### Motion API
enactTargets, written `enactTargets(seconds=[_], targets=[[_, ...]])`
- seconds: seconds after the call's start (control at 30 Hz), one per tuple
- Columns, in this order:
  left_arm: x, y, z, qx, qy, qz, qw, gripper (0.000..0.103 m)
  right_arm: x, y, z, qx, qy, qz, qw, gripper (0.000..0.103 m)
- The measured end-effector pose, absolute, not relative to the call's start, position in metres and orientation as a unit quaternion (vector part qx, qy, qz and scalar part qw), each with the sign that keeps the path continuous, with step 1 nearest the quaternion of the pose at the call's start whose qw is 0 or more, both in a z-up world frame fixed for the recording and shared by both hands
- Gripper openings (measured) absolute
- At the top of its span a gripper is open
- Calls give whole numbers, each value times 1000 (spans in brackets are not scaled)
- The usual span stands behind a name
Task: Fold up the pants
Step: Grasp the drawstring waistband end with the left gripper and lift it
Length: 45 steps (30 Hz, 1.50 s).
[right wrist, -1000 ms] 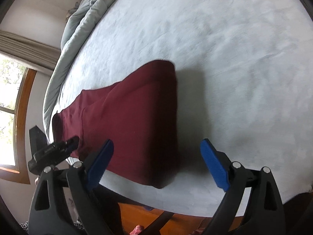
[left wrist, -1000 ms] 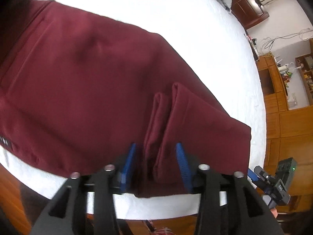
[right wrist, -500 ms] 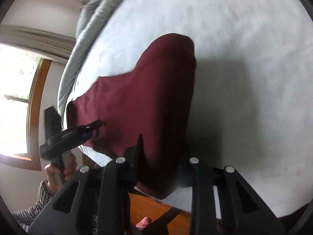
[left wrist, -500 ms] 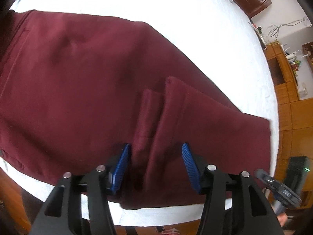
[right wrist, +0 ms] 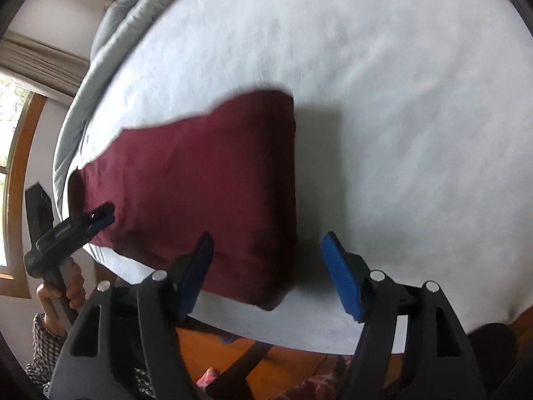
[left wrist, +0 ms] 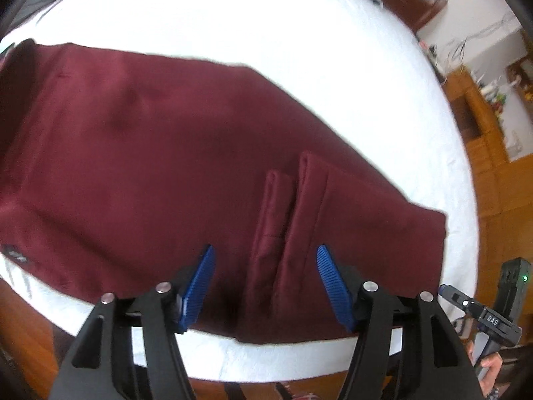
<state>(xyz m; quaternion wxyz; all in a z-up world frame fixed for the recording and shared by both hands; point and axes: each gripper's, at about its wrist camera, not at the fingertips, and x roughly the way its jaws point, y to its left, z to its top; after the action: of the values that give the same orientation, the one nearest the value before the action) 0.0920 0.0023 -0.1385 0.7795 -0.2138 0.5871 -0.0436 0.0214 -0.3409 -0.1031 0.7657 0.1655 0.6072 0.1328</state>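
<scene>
Dark red pants lie flat across the near edge of a white bed, the leg end toward the right. A raised double pleat of cloth stands between the blue pads of my left gripper, which is open and not touching it. In the right wrist view the pants' leg end lies on the bed. My right gripper is open over the leg end's near right corner, holding nothing. Each gripper shows in the other's view: the right one, the left one.
A grey duvet is bunched along the bed's far side. Wooden cabinets stand to the right of the bed. A window with a wood frame is on the left. Wooden floor lies below the bed edge.
My right gripper, shut on the leg end half a second ago, has opened and let go. My left gripper's jaws have spread a little wider; the pleat remains standing.
</scene>
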Motion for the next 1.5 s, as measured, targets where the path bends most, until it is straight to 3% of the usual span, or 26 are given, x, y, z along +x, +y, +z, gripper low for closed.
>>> enactTargets(seconds=[0.2,0.4,0.47,0.57,0.83,1.07,1.5], targets=[[84,8,-128,-209,576,-45,789,63,22,-305,-78,141,586,178,778,67],[102,-25,-160,-154,618,-14,771,65,33,-273,-123,94,635,153,751,67],[103,-24,-166,-160,612,-18,774,71,34,-267,-138,97,641,149,747,72],[102,-19,-158,-175,609,-29,773,69,34,-257,-131,76,639,156,749,80],[48,96,-113,-248,549,29,797,70,22,-244,-85,116,596,216,764,81],[-5,225,-140,-377,512,144,758,69,31,-224,-105,119,613,215,751,81],[13,256,-178,-472,487,131,723,73,33,-219,-132,96,632,195,744,84]])
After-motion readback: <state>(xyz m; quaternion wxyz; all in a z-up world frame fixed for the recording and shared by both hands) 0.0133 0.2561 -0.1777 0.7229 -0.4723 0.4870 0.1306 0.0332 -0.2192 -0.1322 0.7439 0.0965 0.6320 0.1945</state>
